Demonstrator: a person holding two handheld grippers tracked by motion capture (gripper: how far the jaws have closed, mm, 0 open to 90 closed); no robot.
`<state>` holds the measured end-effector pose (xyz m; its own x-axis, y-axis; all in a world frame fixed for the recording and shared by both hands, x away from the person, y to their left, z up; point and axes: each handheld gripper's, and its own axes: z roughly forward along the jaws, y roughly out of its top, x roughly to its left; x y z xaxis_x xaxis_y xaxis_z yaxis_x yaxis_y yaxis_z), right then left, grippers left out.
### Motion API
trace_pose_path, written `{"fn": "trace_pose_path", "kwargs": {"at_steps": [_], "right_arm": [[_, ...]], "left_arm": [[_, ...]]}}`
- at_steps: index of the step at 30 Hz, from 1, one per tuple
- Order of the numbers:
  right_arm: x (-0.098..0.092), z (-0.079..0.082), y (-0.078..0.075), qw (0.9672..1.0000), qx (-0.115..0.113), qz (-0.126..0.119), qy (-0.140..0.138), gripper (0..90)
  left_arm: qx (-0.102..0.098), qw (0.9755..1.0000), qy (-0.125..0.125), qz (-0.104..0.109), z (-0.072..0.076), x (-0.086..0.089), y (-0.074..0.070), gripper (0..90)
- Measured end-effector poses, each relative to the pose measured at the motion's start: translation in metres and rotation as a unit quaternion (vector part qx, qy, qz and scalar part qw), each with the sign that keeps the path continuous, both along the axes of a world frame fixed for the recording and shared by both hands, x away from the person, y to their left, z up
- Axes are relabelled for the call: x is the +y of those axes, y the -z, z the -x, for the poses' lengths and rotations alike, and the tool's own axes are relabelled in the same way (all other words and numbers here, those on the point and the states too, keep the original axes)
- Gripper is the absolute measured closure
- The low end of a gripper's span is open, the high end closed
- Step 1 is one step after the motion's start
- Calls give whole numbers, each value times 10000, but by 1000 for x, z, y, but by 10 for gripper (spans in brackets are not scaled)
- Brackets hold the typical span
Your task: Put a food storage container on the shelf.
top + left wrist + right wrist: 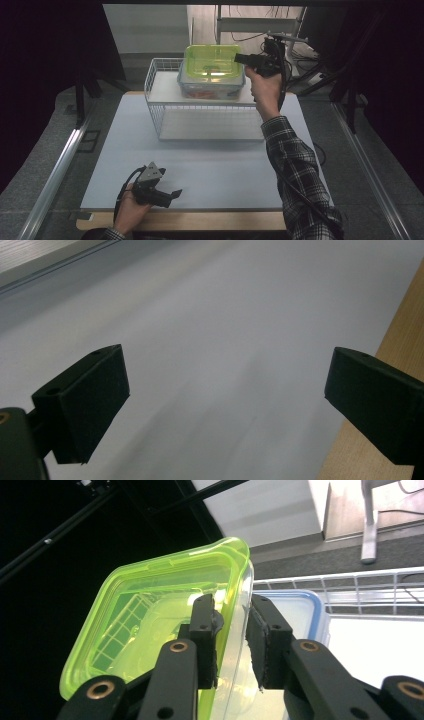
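Scene: a person works two hand-held grippers at a table (210, 170) covered by a pale sheet, with a white wire rack (165, 107) standing at its far side.
Green-lidded container (212, 61): a clear plastic box with a translucent lime-green lid, held up at the top of the rack, over a blue-rimmed container (210, 90) that sits on the rack's upper shelf; whether the two touch cannot be told.
Right gripper (232, 630): clamped on the side wall and rim of the green-lidded container, one jaw on the inside face and one outside, as its own view shows; the box tilts in the hold.
Left gripper (225, 405): jaws spread wide with nothing between them, resting low over the near edge of the table, well apart from the rack.
Handling, judged: thin moulded plastic, stiff enough to carry by one wall yet likely to flex there; it looks light and appears empty; the smooth wall may slip or pivot under a one-sided pinch.
Where to hold, judged: at the rim, where lid and wall meet and the plastic is thickest; a hold near a corner should twist less than mid-wall.
Blue-rimmed container, contents: something reddish inside, not identifiable.
Writing and brands: none legible on either container, the rack or the grippers.
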<state>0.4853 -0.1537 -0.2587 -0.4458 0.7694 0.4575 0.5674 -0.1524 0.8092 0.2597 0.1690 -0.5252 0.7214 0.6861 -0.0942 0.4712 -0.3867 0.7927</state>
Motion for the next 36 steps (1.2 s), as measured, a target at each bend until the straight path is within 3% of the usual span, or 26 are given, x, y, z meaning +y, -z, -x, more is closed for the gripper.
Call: {"fn": "trace_pose_path", "kwargs": {"at_steps": [3,13,23,30,36], "right_arm": [[1,-1,1,9999,-26,89,45,718],[1,-5,7,10000,17,4,79,678],[1,-5,5,10000,-37,20,36,525],[-6,-4,4,9995,-56,-37,-303,364],[-12,0,5,9977,-162,99,-654,267]], "left_arm": [[6,10000,1,-3,0,0,0,39],[16,10000,16,-21,0,0,1,39],[17,10000,19,-32,0,-1,1,39],[19,10000,19,-30,0,-1,1,39],[34,10000,27,-42,0,-2,1,39]]}}
